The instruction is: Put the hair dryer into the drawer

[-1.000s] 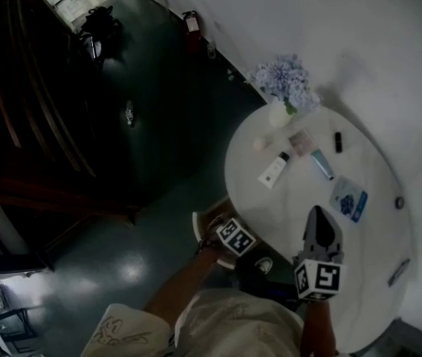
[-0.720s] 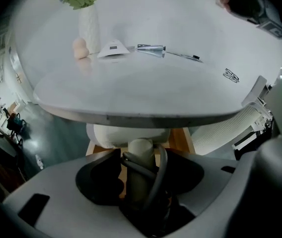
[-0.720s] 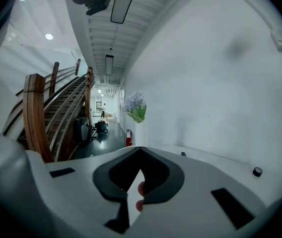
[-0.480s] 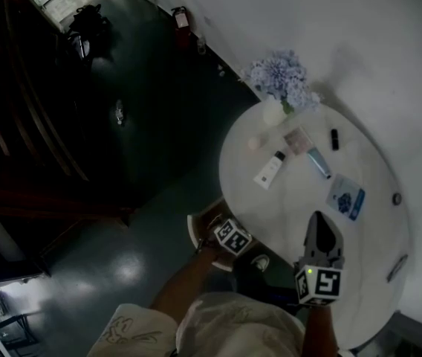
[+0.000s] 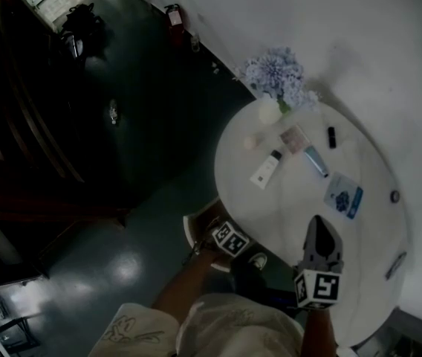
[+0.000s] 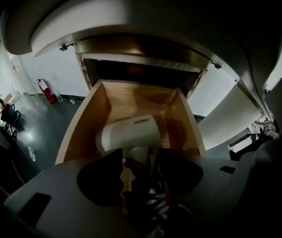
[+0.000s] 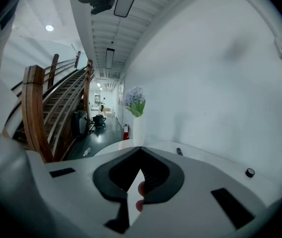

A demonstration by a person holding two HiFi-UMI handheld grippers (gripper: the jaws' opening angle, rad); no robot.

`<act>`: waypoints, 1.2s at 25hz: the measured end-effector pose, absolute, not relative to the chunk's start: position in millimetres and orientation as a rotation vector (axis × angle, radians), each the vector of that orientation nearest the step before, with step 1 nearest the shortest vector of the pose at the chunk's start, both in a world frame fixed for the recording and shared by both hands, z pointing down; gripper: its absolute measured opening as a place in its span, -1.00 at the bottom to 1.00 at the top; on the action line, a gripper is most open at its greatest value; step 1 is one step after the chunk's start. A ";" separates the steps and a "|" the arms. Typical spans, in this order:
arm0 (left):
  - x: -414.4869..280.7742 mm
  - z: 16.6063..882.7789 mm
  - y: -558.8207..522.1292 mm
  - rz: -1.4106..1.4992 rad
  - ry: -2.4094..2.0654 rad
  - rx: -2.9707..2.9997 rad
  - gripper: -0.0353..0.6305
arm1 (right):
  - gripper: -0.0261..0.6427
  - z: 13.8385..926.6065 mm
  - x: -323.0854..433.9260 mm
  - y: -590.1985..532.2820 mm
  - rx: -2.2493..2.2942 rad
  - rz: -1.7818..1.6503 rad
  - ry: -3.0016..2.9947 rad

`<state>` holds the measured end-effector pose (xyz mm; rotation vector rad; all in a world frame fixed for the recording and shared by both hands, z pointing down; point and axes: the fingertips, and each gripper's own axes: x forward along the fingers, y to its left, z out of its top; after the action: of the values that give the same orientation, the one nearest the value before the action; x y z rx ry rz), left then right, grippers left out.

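Note:
The white hair dryer [image 6: 131, 133] hangs nozzle-left over the open wooden drawer [image 6: 79, 128] under the table top. My left gripper [image 6: 138, 158] is shut on its handle, with the coiled dark cord bunched below the jaws. In the head view the left gripper [image 5: 231, 240] points steeply down at the table's near edge, beside the drawer [image 5: 198, 225]. My right gripper [image 5: 320, 223] hovers over the round white table [image 5: 285, 207], shut with nothing in it [image 7: 140, 148].
The table carries a vase of pale blue flowers [image 5: 274, 80], a white tube [image 5: 264, 169], a blue packet [image 5: 344, 196], a slim tube [image 5: 316, 161] and a small black item [image 5: 331, 137]. A white wall runs behind it. A dark floor and a wooden staircase [image 7: 36, 113] lie to the left.
My left gripper has sunk slightly at the table's edge with the hair dryer. The right gripper has stayed in place. The head view has drifted a little.

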<state>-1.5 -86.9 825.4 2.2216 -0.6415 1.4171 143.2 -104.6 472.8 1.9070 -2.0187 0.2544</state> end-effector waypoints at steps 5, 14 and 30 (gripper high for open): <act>-12.4 821.7 -84.2 1.401 -0.670 2.183 -0.18 | -0.92 471.0 143.3 -106.4 1.913 0.247 -2.036; -16.9 791.4 -94.0 1.348 -0.724 2.223 -0.18 | -0.92 465.8 133.0 -111.5 1.918 0.241 -2.093; -39.5 670.7 -100.0 1.027 -1.003 2.319 -0.18 | -0.92 435.2 134.1 -105.8 1.987 0.197 -2.163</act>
<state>-39.5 -100.0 670.7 2.3185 -1.0027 1.0271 134.1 -105.8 435.2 1.9865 -2.1634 0.1966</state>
